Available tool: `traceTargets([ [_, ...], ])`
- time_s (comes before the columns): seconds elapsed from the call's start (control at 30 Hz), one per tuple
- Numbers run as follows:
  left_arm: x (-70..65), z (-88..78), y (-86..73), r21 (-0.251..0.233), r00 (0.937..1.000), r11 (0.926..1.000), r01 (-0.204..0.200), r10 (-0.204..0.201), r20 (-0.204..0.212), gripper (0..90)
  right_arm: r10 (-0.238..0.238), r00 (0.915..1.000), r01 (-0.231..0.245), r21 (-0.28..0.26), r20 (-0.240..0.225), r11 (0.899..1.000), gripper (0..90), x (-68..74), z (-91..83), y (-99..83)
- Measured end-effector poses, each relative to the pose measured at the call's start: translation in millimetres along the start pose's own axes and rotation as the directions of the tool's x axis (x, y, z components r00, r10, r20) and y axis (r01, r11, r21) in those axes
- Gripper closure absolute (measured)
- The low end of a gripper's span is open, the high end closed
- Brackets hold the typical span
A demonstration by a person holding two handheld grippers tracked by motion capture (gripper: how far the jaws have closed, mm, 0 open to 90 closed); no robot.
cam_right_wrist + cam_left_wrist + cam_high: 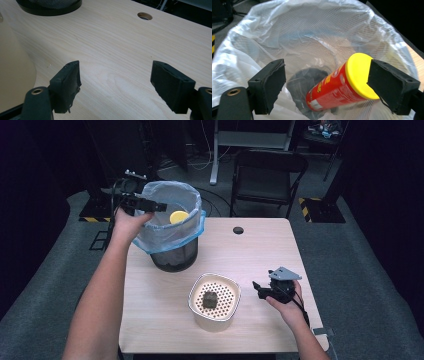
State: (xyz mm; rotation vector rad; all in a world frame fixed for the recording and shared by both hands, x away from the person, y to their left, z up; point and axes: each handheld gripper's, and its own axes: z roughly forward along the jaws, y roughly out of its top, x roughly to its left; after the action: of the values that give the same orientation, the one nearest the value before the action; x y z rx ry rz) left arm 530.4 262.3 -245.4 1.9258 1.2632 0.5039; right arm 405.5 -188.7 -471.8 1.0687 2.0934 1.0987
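left gripper (324,85) over the lined bin (172,215), jaws apart — red canister (337,87) lies inside, apparently released; withdraw straight back, clear of the liner. right gripper (115,85) open, empty, above the table (120,45).

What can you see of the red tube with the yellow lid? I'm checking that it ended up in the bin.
The red tube is a round canister with printed labelling and a flat yellow lid. It leans tilted inside the bin's clear bag liner, lid end uppermost, base down near the dark bottom. The left gripper is above it with jaws apart; whether the right-hand pad touches the lid I can't tell.
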Motion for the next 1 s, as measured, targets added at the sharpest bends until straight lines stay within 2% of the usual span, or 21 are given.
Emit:
traceTargets([
  [0.17, 0.7, -17.6, -2.6, -0.016, 0.9999, 0.9998, -0.013, 0.013, 0.010, 16.8, 0.007, 1.0000, -0.007, 0.002, 0.003, 1.000, 23.4, 0.7, -0.6, 0.1],
  [0.27, 0.1, -27.6, -5.1, -0.018, 0.9990, 0.9994, -0.030, 0.031, 0.031, 18.1, 0.006, 1.0000, -0.006, 0.002, 0.003, 1.000, 23.4, 0.6, -0.9, 0.2],
  [0.3, -1.4, -29.3, -6.2, -0.020, 0.9994, 0.9997, -0.016, 0.016, 0.032, 18.3, 0.003, 1.0000, -0.003, 0.003, 0.002, 1.000, 23.4, 0.3, -0.9, -0.1],
  [0.37, -2.5, -35.2, -9.5, -0.018, 0.9979, 0.9991, -0.038, 0.039, 0.051, 19.0, 0.000, 1.0000, 0.000, 0.005, 0.002, 1.000, 23.4, -0.3, -0.8, -0.7],
  [0.47, -5.9, -43.0, -16.0, -0.012, 0.9959, 0.9971, -0.075, 0.076, 0.050, 20.3, 0.000, 1.0000, 0.000, 0.002, 0.005, 1.000, 23.4, -1.4, -1.8, -0.8],
  [0.6, -7.8, -54.2, -23.2, -0.012, 0.9934, 0.9964, -0.084, 0.084, 0.078, 21.7, 0.009, 0.9999, -0.009, 0.003, 0.007, 1.000, 23.4, -3.2, -1.4, -1.4],
  [0.73, -11.5, -64.3, -32.4, -0.026, 0.9878, 0.9940, -0.107, 0.109, 0.111, 22.4, 0.011, 0.9999, -0.011, 0.003, 0.009, 1.000, 23.4, -3.1, -1.6, -1.5],
  [0.83, -14.2, -69.0, -41.2, -0.019, 0.9828, 0.9913, -0.130, 0.131, 0.130, 23.3, 0.012, 0.9999, -0.012, 0.004, 0.010, 1.000, 23.4, -3.2, -1.6, -1.4],
  [1.0, -19.9, -70.6, -57.8, -0.025, 0.9760, 0.9890, -0.146, 0.148, 0.160, 23.7, 0.004, 0.9999, -0.004, 0.009, 0.010, 1.000, 23.4, -2.3, -0.8, -1.5],
])
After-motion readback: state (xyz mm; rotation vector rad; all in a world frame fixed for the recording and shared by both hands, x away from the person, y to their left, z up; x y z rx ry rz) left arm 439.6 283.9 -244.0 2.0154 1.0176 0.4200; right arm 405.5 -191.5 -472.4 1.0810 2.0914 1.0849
